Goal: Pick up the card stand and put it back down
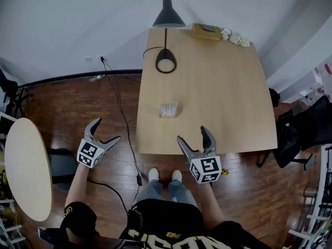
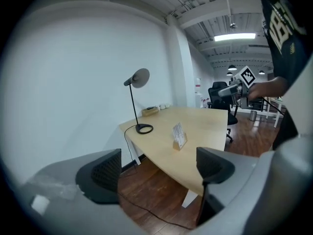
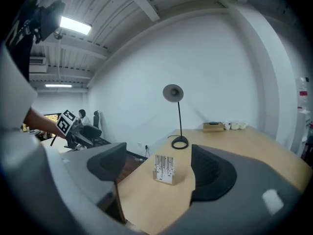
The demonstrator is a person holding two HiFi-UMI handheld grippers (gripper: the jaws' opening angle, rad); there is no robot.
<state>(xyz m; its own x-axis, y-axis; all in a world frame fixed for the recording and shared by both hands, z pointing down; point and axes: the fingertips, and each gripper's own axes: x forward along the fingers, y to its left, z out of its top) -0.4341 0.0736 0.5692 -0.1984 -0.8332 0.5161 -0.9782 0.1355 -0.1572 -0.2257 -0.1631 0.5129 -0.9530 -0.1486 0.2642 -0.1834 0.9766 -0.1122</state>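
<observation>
Both my tongs stand open with nothing in them: the left tongs (image 1: 108,129) hang over the floor off the tabletop's (image 1: 223,87) left edge, the right tongs (image 1: 192,134) sit at its near edge. The card stand (image 1: 168,109) is upright on the near left part of the tabletop, well apart from both (the right tongs look straight at it). It looks light and tippy, its card thin and bendable, so I'd pinch low, across the base.
</observation>
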